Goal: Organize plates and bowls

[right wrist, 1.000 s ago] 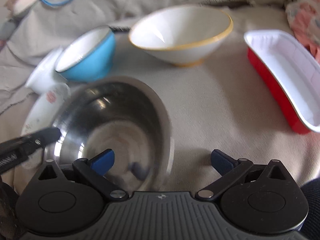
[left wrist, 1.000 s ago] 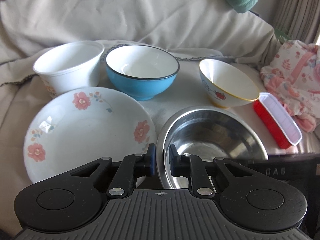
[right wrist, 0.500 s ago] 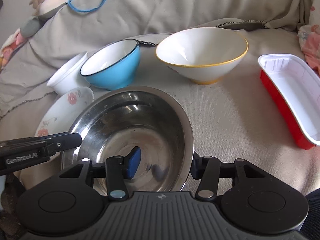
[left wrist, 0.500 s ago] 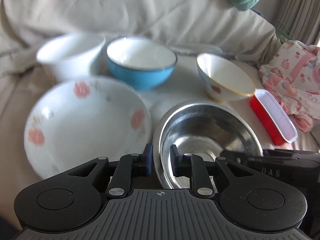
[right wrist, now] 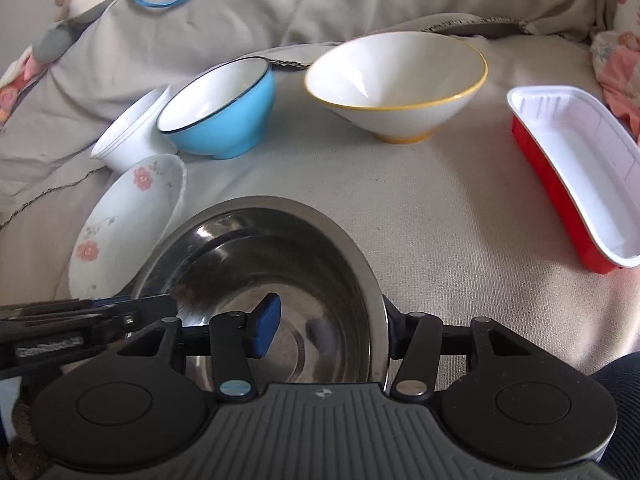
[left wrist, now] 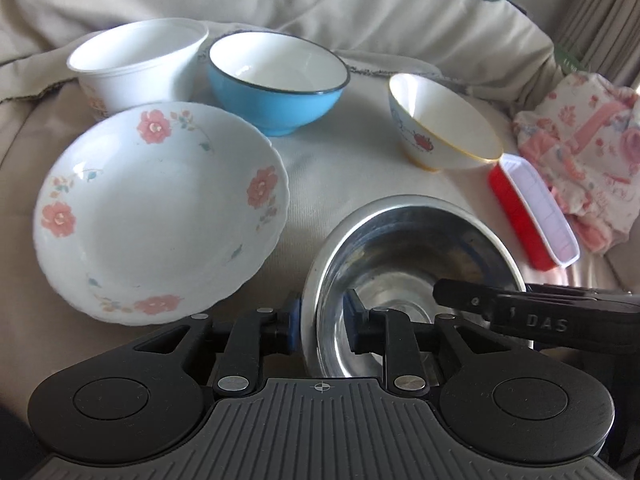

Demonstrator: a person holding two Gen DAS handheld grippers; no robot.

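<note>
I saw the dishes spread over a soft cream cloth, creased and woven. Farthest left stood a thin white plastic bowl, straight-walled, with a glossy scalloped plate printed with pink flowers lying tilted in front of it. Next came a sky-blue enamel bowl with a dark rim and white inside. The steel bowl, round, polished and mirror-bright, sat nearest me on the cloth, just right of the plate. My left gripper straddled its near-left rim, one blue pad outside and one inside; the jaws were opening, narrowly parted, with the rim between them but apparently not pinched. My right gripper bracketed the near-right rim, one pad inside the bowl and the other outside against the wall, the jaws partly closed; I could not tell whether they gripped it. Beyond stood a cone-shaped white bowl with a yellow rim, and far right a long red tray, ribbed white inside.
</note>
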